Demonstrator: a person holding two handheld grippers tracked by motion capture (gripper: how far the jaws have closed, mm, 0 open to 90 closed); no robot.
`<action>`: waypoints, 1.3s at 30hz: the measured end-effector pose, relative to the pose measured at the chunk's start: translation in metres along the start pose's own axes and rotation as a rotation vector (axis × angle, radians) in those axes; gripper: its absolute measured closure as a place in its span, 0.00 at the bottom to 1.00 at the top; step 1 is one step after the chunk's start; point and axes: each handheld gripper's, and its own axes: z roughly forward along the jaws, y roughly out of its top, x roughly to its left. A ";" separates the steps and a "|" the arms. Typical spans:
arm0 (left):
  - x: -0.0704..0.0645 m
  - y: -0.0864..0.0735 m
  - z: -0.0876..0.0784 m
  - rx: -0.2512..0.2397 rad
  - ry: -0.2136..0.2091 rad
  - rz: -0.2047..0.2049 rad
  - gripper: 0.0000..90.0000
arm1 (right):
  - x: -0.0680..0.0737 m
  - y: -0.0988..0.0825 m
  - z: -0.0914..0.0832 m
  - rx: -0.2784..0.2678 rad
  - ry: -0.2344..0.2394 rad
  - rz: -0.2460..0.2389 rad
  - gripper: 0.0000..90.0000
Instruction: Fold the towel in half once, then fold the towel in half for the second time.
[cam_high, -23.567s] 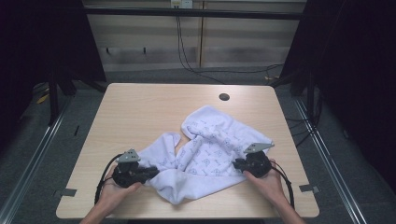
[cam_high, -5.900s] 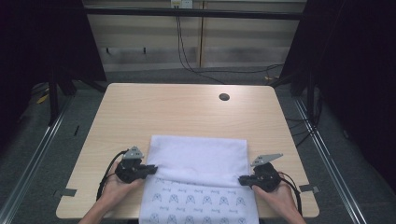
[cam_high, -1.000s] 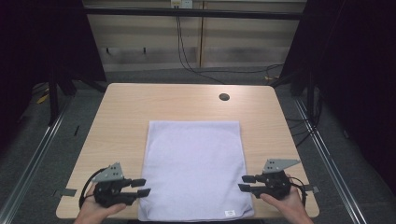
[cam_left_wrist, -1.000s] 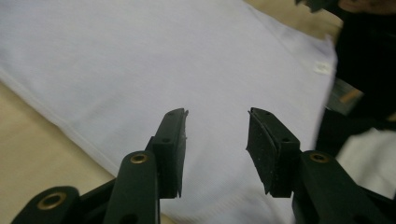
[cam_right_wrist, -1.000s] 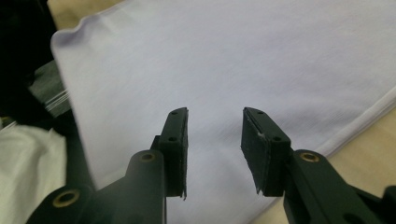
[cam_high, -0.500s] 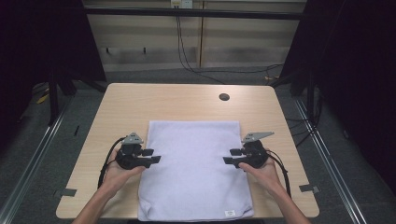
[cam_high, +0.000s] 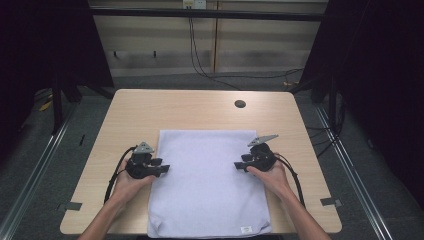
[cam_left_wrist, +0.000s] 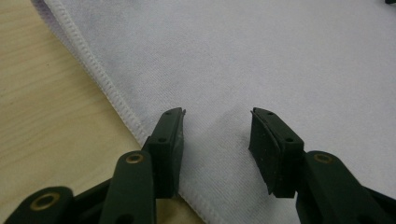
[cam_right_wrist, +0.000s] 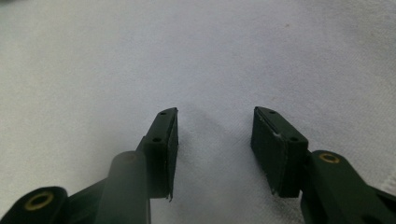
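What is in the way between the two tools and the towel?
Nothing visible. The left tool sits at the towel's left edge and the right tool at its right edge, both with open jaws over bare cloth.

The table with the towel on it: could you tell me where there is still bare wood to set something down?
The widest free patch on the table is the far strip between the towel and the far edge, apart from a dark round hole. The side strips are narrower, and the left gripper and right gripper crowd them with their hands.
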 end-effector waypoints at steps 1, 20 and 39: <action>-0.002 -0.002 -0.001 0.000 -0.004 0.015 0.61 | 0.003 -0.002 -0.001 -0.001 -0.004 -0.004 0.57; -0.032 -0.032 -0.032 0.037 -0.093 0.038 0.62 | 0.035 -0.030 -0.026 0.061 0.086 -0.045 0.57; 0.001 -0.005 -0.043 -0.031 -0.030 -0.024 0.55 | -0.036 -0.013 -0.057 -0.078 -0.031 0.064 0.55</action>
